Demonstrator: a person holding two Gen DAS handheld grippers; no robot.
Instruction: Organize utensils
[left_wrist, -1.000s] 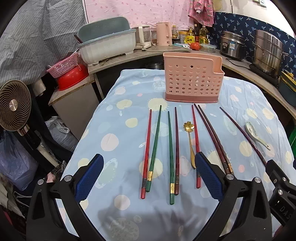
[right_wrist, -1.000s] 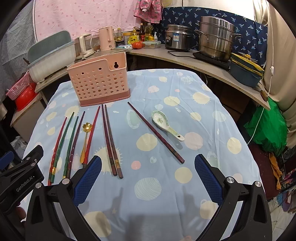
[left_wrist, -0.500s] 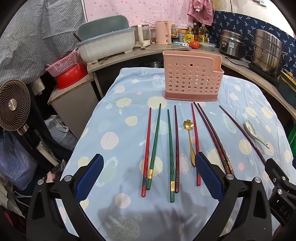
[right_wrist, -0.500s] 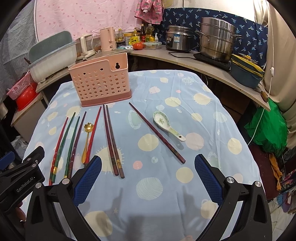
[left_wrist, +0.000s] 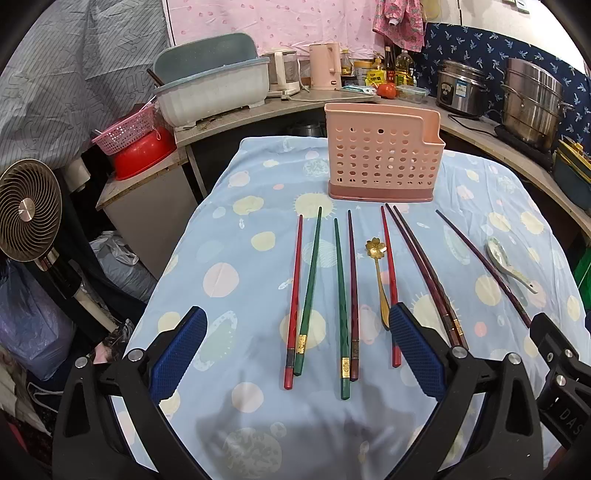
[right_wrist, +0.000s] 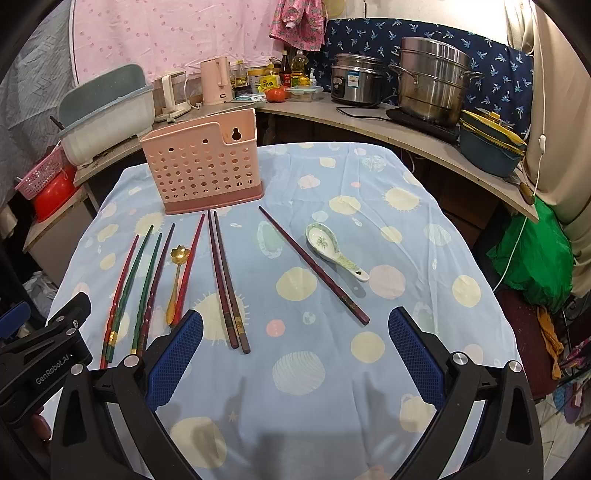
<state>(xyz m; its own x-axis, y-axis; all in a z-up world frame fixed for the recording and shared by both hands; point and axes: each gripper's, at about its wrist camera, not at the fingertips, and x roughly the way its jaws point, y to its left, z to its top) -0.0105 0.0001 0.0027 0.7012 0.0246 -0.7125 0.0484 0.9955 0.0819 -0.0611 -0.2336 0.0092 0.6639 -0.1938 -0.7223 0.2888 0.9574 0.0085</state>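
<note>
A pink perforated utensil holder (left_wrist: 383, 160) (right_wrist: 207, 168) stands upright at the far side of the table. In front of it lie several chopsticks: red (left_wrist: 294, 295), green (left_wrist: 340, 299), and a dark brown pair (right_wrist: 226, 280). A single dark chopstick (right_wrist: 314, 264) lies apart to the right. A gold flower-shaped spoon (left_wrist: 378, 273) (right_wrist: 175, 278) lies among them. A white ceramic spoon (right_wrist: 334, 251) (left_wrist: 508, 264) lies at the right. My left gripper (left_wrist: 295, 354) is open and empty above the near ends of the chopsticks. My right gripper (right_wrist: 295, 354) is open and empty near the table's front.
The table has a blue spotted cloth (right_wrist: 332, 369). A curved counter (right_wrist: 388, 122) behind holds pots, a kettle and bottles. A dish bin (left_wrist: 210, 92) and red basin (left_wrist: 142, 155) stand at the left, with a fan (left_wrist: 27, 210) beside the table.
Both grippers have drawn slightly back and up from the table, so the holder and utensils sit a little lower in view. Nothing on the table has moved.
</note>
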